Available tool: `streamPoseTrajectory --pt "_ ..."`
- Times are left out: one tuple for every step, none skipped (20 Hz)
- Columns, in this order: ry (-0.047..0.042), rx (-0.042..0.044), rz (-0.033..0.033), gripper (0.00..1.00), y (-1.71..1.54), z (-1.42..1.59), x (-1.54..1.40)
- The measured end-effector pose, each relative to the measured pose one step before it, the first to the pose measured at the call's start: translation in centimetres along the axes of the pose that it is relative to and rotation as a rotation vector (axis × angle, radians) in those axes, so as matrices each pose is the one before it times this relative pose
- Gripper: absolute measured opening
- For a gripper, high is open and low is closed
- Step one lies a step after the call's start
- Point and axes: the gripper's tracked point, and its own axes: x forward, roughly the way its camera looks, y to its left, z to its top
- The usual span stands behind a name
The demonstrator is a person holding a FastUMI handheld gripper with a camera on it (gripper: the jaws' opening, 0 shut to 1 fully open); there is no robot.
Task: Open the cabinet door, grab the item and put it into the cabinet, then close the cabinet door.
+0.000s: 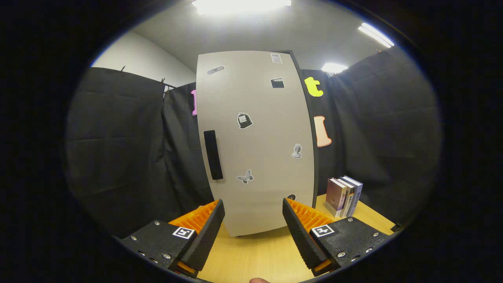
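A tall pale grey cabinet (pixel 255 141) stands on the wooden table straight ahead of the fingers. Its door is shut and dotted with small stickers. A long black handle (pixel 213 155) runs upright near the door's left edge, above and slightly left of the left fingertip. My gripper (pixel 253 206) is open, nothing between its fingers, a short way in front of the door's lower part. Three upright books (pixel 342 195) stand on the table to the right of the cabinet, beyond the right finger.
The light wooden table (pixel 251 255) runs under the fingers up to the cabinet's foot. Black cloth walls close off the left, back and right. A fingertip of the person's hand (pixel 259 280) shows just below the gripper.
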Motion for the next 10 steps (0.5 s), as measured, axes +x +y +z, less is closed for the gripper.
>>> streamPoseTrajectory --pt "-0.00066 -0.00198 0.00442 0.92 0.128 0.109 -0.009" --pt "0.00080 -0.00238 0.00204 0.92 0.124 -0.053 -0.039" --pt "0.00208 -0.00235 0.00238 0.92 0.183 -0.035 -0.103" --pt "0.00051 -0.00176 0.00127 0.92 -0.017 -0.040 -0.084" --pt "-0.00205 -0.00279 -0.00021 0.92 0.020 0.025 -0.111" --pt "-0.00226 -0.00236 0.00078 0.92 0.131 -0.019 0.025" --pt "0.00069 -0.00154 0.00242 0.92 0.104 0.030 -0.087" --pt "0.00092 -0.00142 0.00269 0.92 0.132 -0.048 -0.154" --pt "-0.00017 -0.00167 0.00312 0.92 0.127 0.073 -0.073" --pt "-0.00368 -0.00267 0.00247 0.92 0.044 0.092 -0.060"
